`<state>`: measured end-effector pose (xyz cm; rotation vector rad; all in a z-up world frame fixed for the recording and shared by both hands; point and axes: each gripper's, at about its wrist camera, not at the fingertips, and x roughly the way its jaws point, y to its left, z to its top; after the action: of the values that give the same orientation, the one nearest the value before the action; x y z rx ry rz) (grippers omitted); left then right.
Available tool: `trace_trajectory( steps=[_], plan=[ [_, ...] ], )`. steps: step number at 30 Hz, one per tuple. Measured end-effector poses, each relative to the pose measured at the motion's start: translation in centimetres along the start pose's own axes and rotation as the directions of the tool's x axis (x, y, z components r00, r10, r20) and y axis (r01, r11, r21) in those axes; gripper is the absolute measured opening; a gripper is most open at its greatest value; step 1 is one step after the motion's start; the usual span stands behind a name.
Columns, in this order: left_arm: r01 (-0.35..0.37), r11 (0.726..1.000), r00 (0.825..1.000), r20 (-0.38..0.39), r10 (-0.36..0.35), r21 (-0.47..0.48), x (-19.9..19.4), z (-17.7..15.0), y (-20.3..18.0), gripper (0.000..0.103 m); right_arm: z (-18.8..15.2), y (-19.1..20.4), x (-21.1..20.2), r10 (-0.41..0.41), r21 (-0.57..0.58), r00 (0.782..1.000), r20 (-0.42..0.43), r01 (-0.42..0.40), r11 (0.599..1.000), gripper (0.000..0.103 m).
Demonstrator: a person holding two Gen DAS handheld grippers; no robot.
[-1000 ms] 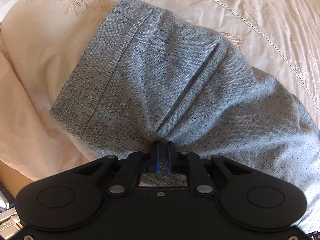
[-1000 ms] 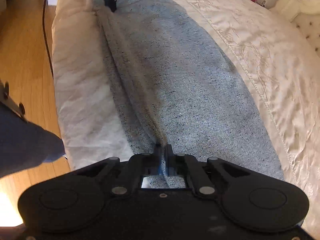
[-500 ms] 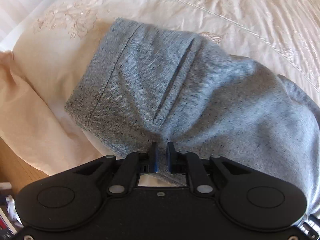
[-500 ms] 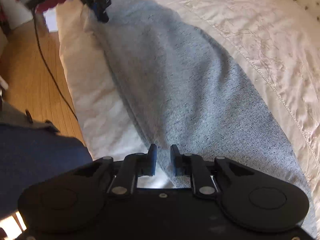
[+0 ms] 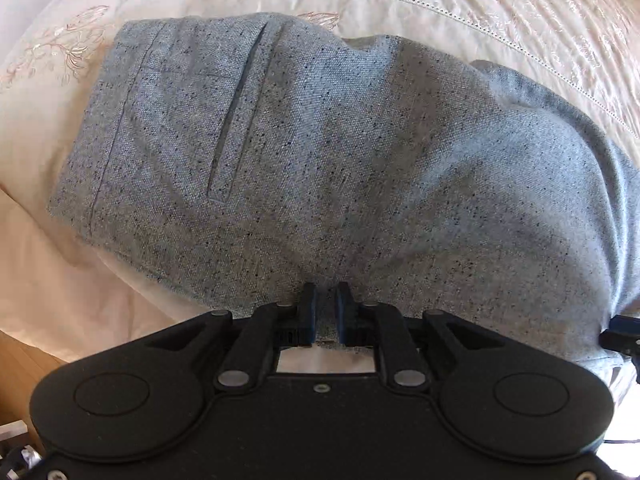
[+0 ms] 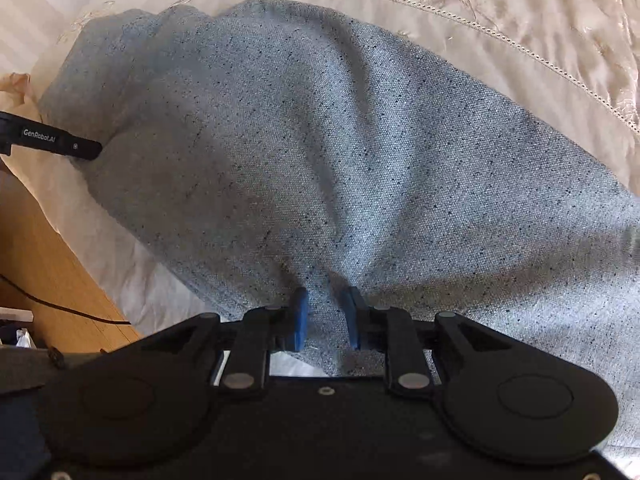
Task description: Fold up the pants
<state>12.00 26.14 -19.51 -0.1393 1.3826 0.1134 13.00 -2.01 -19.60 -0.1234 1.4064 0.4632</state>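
Grey speckled pants (image 5: 360, 168) lie on a cream bedcover, with the waistband and a pocket slit at the left of the left wrist view. My left gripper (image 5: 326, 304) is shut on their near edge; the cloth around it lies flat. In the right wrist view the pants (image 6: 340, 140) fill the frame. A raised fold of them stands between the blue pads of my right gripper (image 6: 326, 308), whose jaws are opening and do not clamp it. The left gripper's black finger (image 6: 60, 144) touches the cloth at the far left.
The embroidered bedcover (image 5: 440, 0) with a stitched border runs beyond the pants. The bed's edge and a wooden floor (image 6: 48, 260) lie at the lower left, with a black cable (image 6: 80, 312) on the floor. A white sheet (image 6: 132, 276) hangs over the bed's side.
My right gripper let go of the pants' edge, rolled, shifted and now straddles a fold of cloth. The left gripper moved with the pants, and the bunched waist now lies flat.
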Motion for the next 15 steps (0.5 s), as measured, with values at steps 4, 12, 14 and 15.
trace_trajectory(
  steps=[4, 12, 14, 15],
  plan=[
    [0.064, 0.998, 0.996, 0.063, -0.063, -0.017, -3.2, 3.1, 0.8, 0.019, 3.1, -0.3, -2.9, 0.033, 0.075, 0.994, 0.106, -0.041, 0.996, 0.024],
    [0.050, 0.997, 0.987, 0.158, -0.041, -0.057, -3.8, 9.8, 2.8, 0.019, 13.7, 0.5, -3.5, 0.104, 0.134, 0.969, 0.225, -0.137, 0.982, 0.028],
    [0.019, 0.999, 0.993, 0.120, -0.013, -0.043, -2.2, 9.8, 3.5, 0.019, 15.8, 1.2, -2.8, 0.103, 0.108, 0.967, 0.231, -0.131, 0.985, 0.029],
    [0.000, 0.999, 0.995, 0.096, 0.004, -0.033, -1.4, 9.4, 3.8, 0.020, 16.6, 1.5, -2.3, 0.103, 0.094, 0.968, 0.228, -0.127, 0.987, 0.030]
  ],
)
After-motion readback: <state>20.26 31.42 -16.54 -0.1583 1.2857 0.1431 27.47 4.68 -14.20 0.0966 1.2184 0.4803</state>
